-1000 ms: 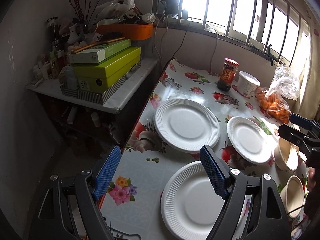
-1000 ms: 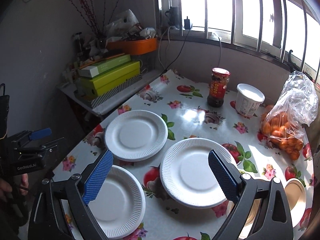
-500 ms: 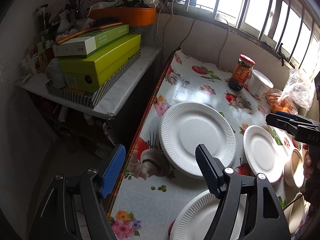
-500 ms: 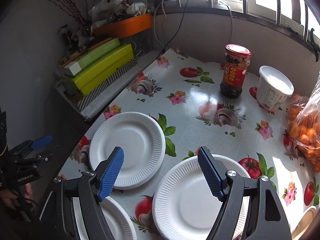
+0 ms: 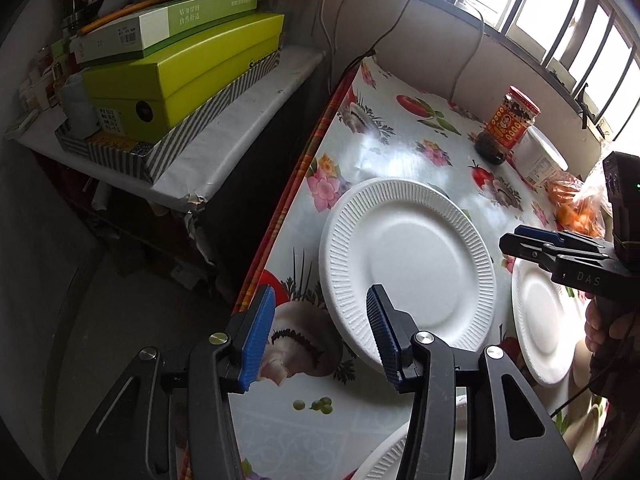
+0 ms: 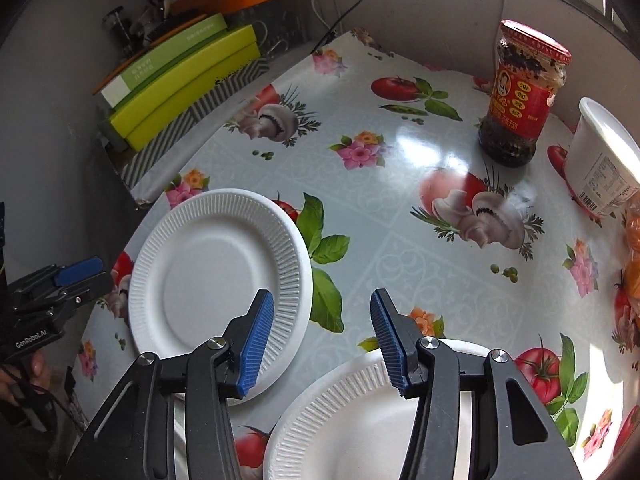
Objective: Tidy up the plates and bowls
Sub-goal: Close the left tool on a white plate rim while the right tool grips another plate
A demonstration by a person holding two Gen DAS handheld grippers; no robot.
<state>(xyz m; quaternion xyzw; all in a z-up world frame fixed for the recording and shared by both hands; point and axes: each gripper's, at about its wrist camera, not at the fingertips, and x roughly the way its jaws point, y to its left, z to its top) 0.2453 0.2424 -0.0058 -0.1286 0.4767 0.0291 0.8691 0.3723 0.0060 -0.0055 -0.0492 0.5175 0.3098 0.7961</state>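
Observation:
A large white paper plate [image 5: 408, 268] lies near the left edge of the flowered table [image 5: 400, 140]. My left gripper [image 5: 320, 320] hangs just above its near-left rim. Its jaws are closing, and the blue pads touch nothing. A second plate [image 5: 540, 320] lies to the right and a third plate [image 5: 384, 456] below my fingers. In the right wrist view, my right gripper [image 6: 320, 336] hovers between the left plate [image 6: 216, 272] and a nearer plate [image 6: 360, 420]. Its jaws are closing over bare tablecloth. Each view also shows the other gripper: the right gripper [image 5: 516, 240] and the left gripper [image 6: 80, 270].
A red-labelled sauce jar [image 6: 520, 100], a white tub [image 6: 600, 160] and a bag of oranges [image 6: 632, 260] stand at the table's far right. A side shelf with stacked green boxes [image 5: 180, 80] adjoins the table's left edge, with a dark gap between.
Both grippers have moved forward and down toward the table, so the plates look larger. Both pairs of jaws have narrowed from wide open to about half.

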